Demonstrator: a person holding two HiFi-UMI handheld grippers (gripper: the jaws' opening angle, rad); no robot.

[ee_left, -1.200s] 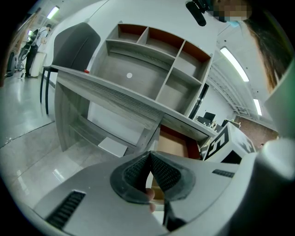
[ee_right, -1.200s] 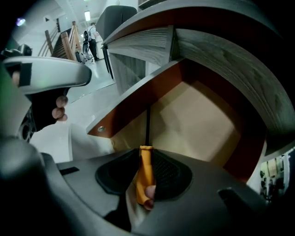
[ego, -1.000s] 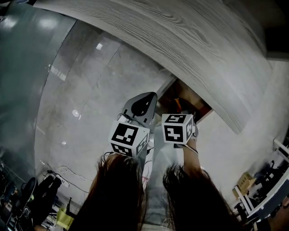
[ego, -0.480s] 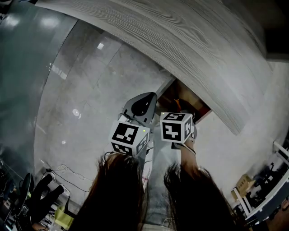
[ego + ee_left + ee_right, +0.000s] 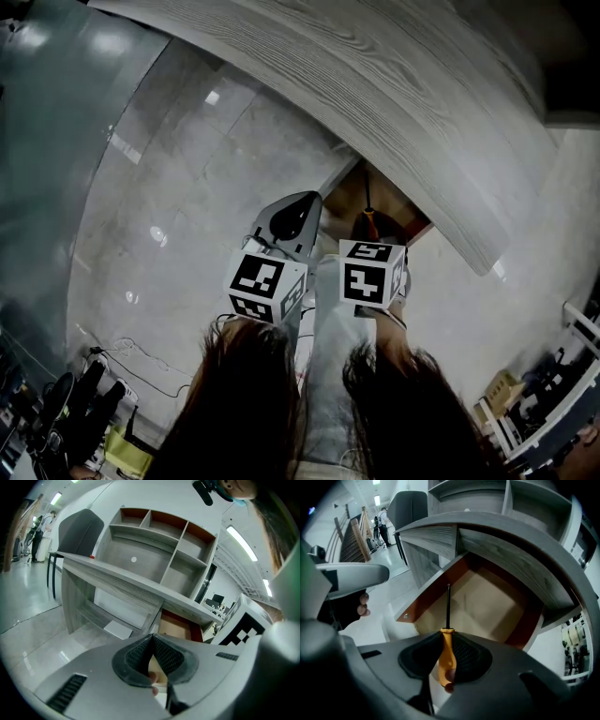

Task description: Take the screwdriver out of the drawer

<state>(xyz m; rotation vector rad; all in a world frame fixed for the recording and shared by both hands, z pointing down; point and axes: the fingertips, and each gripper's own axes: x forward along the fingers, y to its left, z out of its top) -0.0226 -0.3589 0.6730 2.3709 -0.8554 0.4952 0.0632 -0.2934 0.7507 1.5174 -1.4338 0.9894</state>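
Observation:
The screwdriver (image 5: 446,653) has an orange handle and a thin dark shaft. My right gripper (image 5: 446,654) is shut on its handle, with the shaft pointing up over the open drawer (image 5: 478,603). In the head view the screwdriver (image 5: 368,221) shows as an orange tip just beyond the right gripper's marker cube (image 5: 371,275), over the pulled-out drawer (image 5: 349,199). My left gripper (image 5: 152,656) is shut with nothing between its pads, held in front of the desk and left of the right gripper; its grey body (image 5: 289,223) shows in the head view.
A grey wood-grain desk (image 5: 375,84) spans the top, with the drawer under its edge. An open shelf unit (image 5: 159,550) stands on the desk, and a dark chair (image 5: 75,531) is at its left. Cables (image 5: 122,361) lie on the polished floor at lower left.
The right gripper has drawn back and slightly down from the drawer with the screwdriver. More of the drawer's wooden inside is now in sight. The left gripper has hardly moved.

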